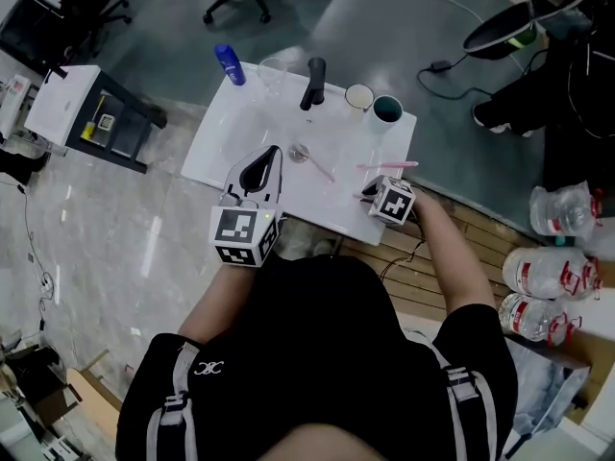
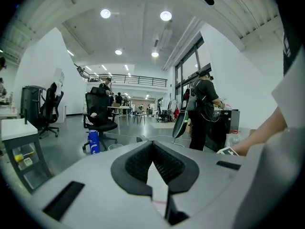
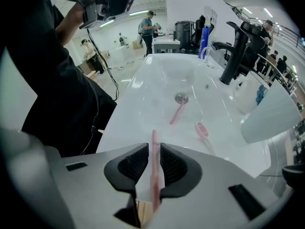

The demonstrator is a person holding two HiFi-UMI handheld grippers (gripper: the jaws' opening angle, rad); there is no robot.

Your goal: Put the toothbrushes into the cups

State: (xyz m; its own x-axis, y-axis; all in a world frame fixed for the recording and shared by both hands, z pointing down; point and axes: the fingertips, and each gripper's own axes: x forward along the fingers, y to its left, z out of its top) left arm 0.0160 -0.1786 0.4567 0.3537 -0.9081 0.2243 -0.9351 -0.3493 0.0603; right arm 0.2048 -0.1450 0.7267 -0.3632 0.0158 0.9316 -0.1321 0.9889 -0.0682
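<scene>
A white sink (image 1: 216, 142) holds a pink toothbrush (image 1: 317, 166) lying in the basin by the drain, also seen in the right gripper view as toothbrush (image 3: 178, 112). A second pink toothbrush (image 1: 389, 166) rests on the right rim. A cream cup (image 1: 359, 97) and a teal cup (image 1: 387, 109) stand at the back right. My right gripper (image 1: 367, 193) points steeply down over the near right rim. The handle of a third pink toothbrush (image 3: 153, 149) lies between its narrowly parted jaws, with a thin gap on the left side. My left gripper (image 1: 272, 157) hovers shut and empty over the front rim.
A black faucet (image 1: 313, 83) and a blue bottle (image 1: 229, 63) stand along the back rim, with a clear glass (image 1: 273, 73) between them. A white side table (image 1: 67, 104) stands at the left. Large water bottles (image 1: 548, 277) lie on the floor at the right.
</scene>
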